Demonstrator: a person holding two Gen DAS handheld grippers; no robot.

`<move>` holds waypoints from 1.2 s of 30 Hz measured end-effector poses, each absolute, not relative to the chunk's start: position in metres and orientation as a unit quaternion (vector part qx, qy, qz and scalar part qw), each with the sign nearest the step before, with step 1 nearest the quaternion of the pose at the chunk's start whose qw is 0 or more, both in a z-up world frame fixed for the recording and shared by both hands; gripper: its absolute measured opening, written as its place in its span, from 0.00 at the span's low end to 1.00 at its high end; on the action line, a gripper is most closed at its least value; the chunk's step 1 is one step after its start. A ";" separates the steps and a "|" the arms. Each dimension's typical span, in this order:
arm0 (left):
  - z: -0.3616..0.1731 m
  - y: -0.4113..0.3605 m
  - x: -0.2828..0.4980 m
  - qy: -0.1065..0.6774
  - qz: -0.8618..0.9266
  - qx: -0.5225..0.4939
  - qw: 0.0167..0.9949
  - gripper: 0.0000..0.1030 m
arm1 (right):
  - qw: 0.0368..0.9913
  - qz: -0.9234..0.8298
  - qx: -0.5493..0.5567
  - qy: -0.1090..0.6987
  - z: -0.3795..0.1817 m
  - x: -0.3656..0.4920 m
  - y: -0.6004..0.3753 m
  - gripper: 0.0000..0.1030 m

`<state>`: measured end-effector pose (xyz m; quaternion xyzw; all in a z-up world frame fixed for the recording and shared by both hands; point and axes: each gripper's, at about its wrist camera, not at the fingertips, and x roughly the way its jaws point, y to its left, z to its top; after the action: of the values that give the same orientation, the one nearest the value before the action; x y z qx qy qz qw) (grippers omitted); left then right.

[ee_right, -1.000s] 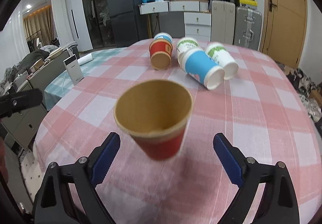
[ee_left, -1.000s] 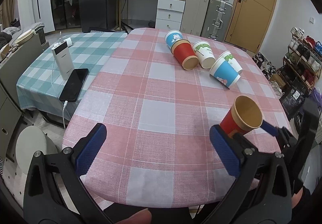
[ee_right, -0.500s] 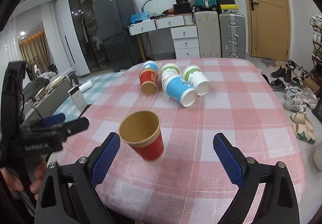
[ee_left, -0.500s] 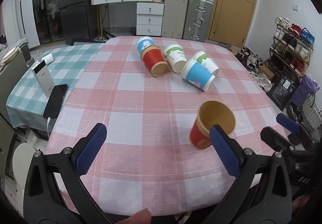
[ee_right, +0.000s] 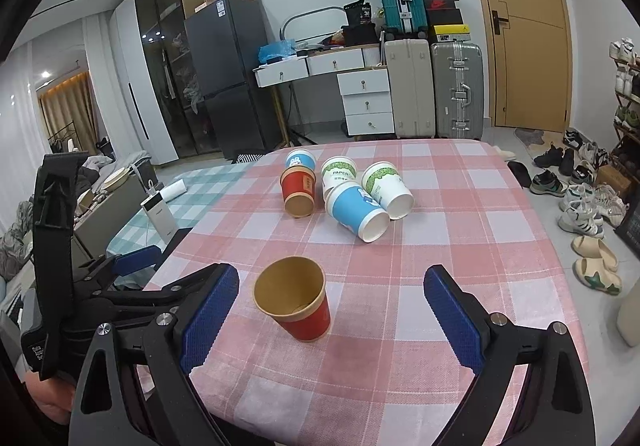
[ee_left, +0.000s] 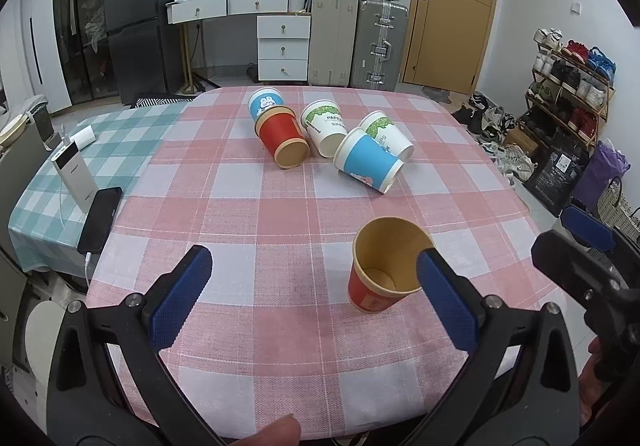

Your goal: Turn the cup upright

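Red paper cup [ee_right: 298,300] stands upright on the pink-checked bench [ee_right: 460,246], mouth up, between the wide-open fingers of the right hand-held gripper [ee_right: 330,320], which holds nothing. The left hand-held gripper [ee_left: 316,298] is likewise spread wide and empty, the cup just by its right finger. That flip looks done; five cups lie on their sides farther back. Next, I judge, comes reaching for the fallen red cup [ee_left: 284,137], closing on its wall
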<state>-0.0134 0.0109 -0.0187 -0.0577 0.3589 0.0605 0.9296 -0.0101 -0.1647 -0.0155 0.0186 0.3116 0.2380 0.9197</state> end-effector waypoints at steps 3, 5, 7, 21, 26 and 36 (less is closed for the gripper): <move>-0.024 0.011 -0.014 0.360 0.061 -0.061 0.929 0.99 | 0.918 0.238 0.020 0.318 -0.020 -0.008 -0.164 0.93; -0.027 0.011 -0.014 0.364 0.062 -0.061 0.927 0.99 | 0.916 0.238 0.024 0.321 -0.023 -0.007 -0.165 0.93; -0.031 0.011 -0.015 0.365 0.062 -0.061 0.927 0.99 | 0.915 0.241 0.027 0.322 -0.024 -0.008 -0.165 0.93; -0.028 0.016 -0.019 0.358 0.066 -0.062 0.930 0.99 | 0.917 0.244 0.025 0.314 -0.020 -0.012 -0.164 0.93; -0.028 0.016 -0.019 0.358 0.066 -0.062 0.929 0.99 | 0.918 0.244 0.024 0.311 -0.020 -0.012 -0.163 0.93; -0.027 0.015 -0.020 0.358 0.065 -0.060 0.930 0.99 | 0.918 0.244 0.024 0.312 -0.018 -0.011 -0.163 0.93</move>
<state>-0.0201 0.0152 -0.0271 -0.0595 0.3577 0.0649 0.9297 -0.0108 -0.1626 -0.0183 0.0237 0.3116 0.2435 0.9182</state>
